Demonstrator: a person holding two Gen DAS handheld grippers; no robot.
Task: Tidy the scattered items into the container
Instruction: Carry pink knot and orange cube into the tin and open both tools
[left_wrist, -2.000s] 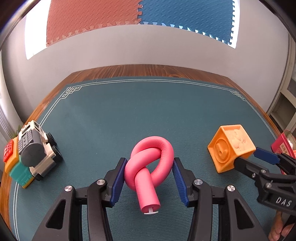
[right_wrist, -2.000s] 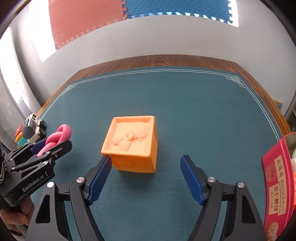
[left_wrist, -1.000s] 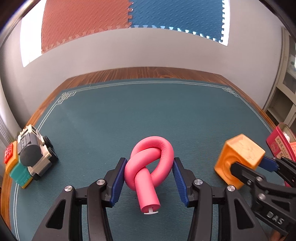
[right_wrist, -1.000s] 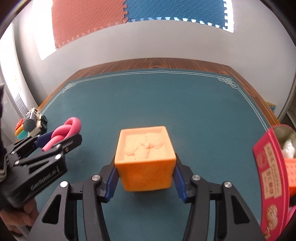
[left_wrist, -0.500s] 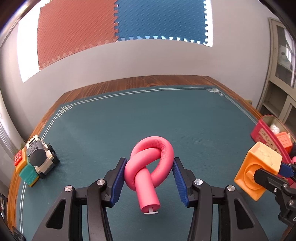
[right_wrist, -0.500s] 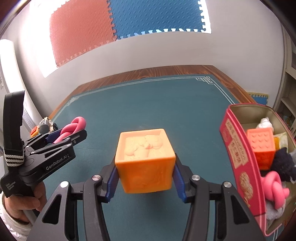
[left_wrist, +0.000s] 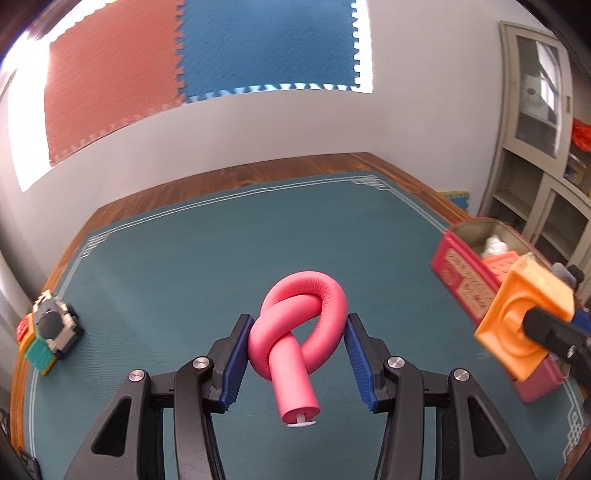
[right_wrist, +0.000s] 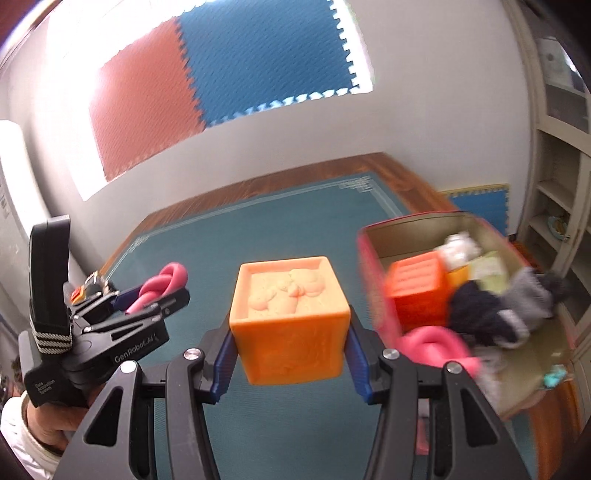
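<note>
A grey wall with red and blue foam tiles stands behind a wooden table covered by a teal mat. At the mat's far left edge sits a toy truck beside some coloured blocks, still to be collected.

Toward the middle, the left gripper is clenched on a pink knot, its blue pads pressing the loop from both sides, the tube end hanging toward the camera. It is held above the mat, well apart from the tin.

Further right, the right gripper grasps an orange cube between its pads, raised clear of the mat with the embossed face up. In the left view the cube shows just in front of the red tin, which sits at the mat's right edge. The tin already holds an orange brick, another pink knot, dark fabric and other bits that are blurred.

The step in hand looks like the carry: both grippers loaded and heading for the tin, the cube nearest. Next, the right gripper needs to bring the cube over the tin's near wall to a free spot and open; the left should follow with the knot without the two colliding.
</note>
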